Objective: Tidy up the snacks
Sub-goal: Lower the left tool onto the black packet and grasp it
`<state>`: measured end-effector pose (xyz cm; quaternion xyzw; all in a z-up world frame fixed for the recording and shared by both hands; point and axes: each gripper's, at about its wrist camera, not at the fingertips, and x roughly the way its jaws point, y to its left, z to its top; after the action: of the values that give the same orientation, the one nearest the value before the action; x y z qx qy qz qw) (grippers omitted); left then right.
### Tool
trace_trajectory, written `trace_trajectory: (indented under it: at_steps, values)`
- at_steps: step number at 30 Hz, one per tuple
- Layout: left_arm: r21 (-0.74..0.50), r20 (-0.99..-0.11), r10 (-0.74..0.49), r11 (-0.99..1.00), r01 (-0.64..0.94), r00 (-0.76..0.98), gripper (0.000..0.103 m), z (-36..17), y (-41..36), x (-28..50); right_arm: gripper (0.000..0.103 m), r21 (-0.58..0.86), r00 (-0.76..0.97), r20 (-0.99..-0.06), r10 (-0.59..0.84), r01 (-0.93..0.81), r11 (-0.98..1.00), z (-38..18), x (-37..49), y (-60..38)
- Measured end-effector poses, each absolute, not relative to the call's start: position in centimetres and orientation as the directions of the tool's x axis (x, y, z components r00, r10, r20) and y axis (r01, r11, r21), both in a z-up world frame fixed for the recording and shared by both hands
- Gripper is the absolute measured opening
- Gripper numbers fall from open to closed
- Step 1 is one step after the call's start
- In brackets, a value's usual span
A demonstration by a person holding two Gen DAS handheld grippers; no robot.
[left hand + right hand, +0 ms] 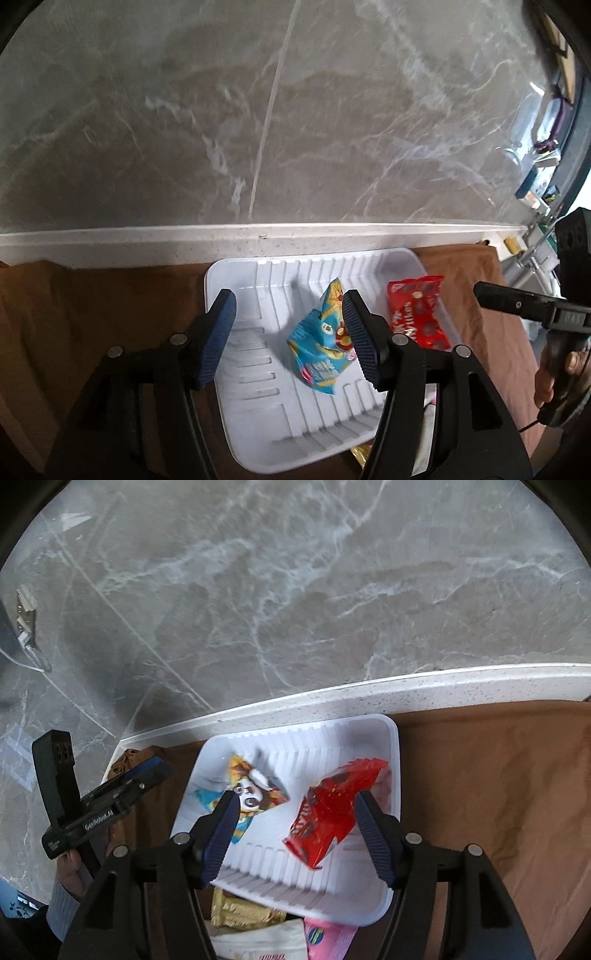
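A white ribbed tray [258, 417] [369, 731] sits on a brown cloth. In it lie a blue snack bag [317, 350] [255, 794] and a red snack bag [417, 314] [328, 812]. My left gripper [288, 339] is open and empty above the tray, with the blue bag near its right finger. My right gripper [295, 827] is open and empty above the tray, with the red bag between its fingers' line of sight. The right gripper shows at the right edge of the left wrist view [517, 306]. The left gripper shows at the left of the right wrist view [122, 794].
A gold packet [240, 912], a white packet [258, 941] and a pink packet [328, 938] lie by the tray's near edge. A white counter ledge [147, 240] and a grey marble floor [295, 110] lie beyond. The brown cloth [480, 775] extends to the right.
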<state>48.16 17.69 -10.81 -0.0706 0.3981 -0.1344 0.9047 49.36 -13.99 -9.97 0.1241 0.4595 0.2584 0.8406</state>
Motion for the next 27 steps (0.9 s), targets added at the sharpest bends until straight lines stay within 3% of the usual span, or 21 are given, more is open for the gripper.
trace_trajectory:
  at_steps: [14, 27]
  values:
    - [-0.309, -0.727, -0.434, 0.899, 0.312, 0.532, 0.06, -10.4, 17.0, 37.4, 0.073, 0.473, 0.398, -0.716, 0.573, -0.328, 0.818, -9.6, 40.8, -14.9]
    - [-0.354, -0.805, -0.479, 0.861, 0.365, 0.349, 0.06, -14.8, 14.5, 28.2, 0.073, 0.397, 0.295, -0.827, 0.478, -0.297, 0.869, -14.7, 34.7, -13.8]
